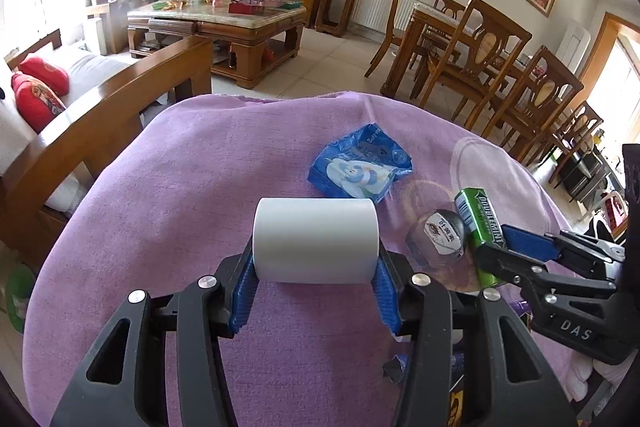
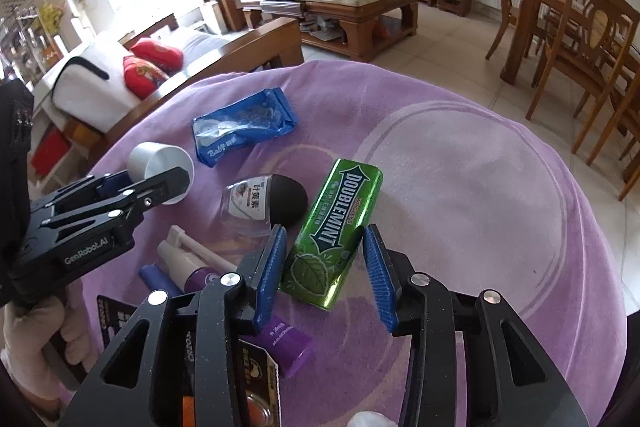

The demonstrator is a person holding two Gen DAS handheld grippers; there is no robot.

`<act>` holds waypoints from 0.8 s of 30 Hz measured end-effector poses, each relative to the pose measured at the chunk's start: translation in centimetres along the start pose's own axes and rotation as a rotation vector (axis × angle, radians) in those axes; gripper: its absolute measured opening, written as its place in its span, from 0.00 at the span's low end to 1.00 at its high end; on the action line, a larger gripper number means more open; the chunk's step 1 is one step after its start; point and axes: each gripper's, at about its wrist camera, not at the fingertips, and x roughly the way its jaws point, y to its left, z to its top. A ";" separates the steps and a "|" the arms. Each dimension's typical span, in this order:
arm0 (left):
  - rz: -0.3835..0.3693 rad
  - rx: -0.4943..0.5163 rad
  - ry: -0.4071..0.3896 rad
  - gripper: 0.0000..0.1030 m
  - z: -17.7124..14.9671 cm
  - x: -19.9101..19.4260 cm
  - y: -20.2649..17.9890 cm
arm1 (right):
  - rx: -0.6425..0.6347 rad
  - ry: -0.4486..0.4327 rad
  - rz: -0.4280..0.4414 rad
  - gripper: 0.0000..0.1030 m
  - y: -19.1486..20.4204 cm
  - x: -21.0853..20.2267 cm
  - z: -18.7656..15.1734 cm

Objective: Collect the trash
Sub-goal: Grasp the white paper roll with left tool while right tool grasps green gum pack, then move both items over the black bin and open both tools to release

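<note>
My left gripper (image 1: 316, 267) is shut on a white paper cup (image 1: 316, 241), held sideways just above the purple cloth; it also shows in the right wrist view (image 2: 160, 157). My right gripper (image 2: 326, 259) is open, its blue pads (image 2: 274, 267) on either side of a green Doublemint gum pack (image 2: 336, 231) that lies on the cloth; the pack also shows in the left wrist view (image 1: 478, 223). A blue wrapper (image 1: 360, 167) (image 2: 240, 129) lies beyond. A small clear bottle with a black cap (image 2: 266, 203) (image 1: 438, 239) lies beside the pack.
The purple cloth (image 2: 460, 187) covers a round table. A purple spray bottle (image 2: 192, 267), a purple tube (image 2: 290, 345) and a dark packet (image 2: 120, 319) lie near my right gripper. A wooden sofa (image 1: 120, 99) stands left, dining chairs (image 1: 500, 67) right.
</note>
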 end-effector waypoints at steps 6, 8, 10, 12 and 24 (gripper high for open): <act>-0.013 0.013 -0.046 0.47 -0.1 -1.1 -0.3 | 0.021 -0.012 0.020 0.32 -0.9 -0.6 -0.6; -0.029 0.013 -0.064 0.47 -0.1 -1.5 -0.4 | 0.036 -0.029 0.040 0.31 -1.3 -1.3 -1.1; -0.038 0.010 -0.086 0.47 0.0 -2.0 -0.4 | 0.046 -0.055 0.051 0.31 -1.6 -2.3 -1.7; -0.055 -0.006 -0.102 0.47 -0.1 -2.5 -0.4 | 0.058 -0.081 0.066 0.31 -1.9 -3.5 -2.2; -0.139 0.060 -0.206 0.47 -1.9 -8.6 -5.0 | 0.037 -0.083 0.032 0.31 -3.2 -6.7 -5.3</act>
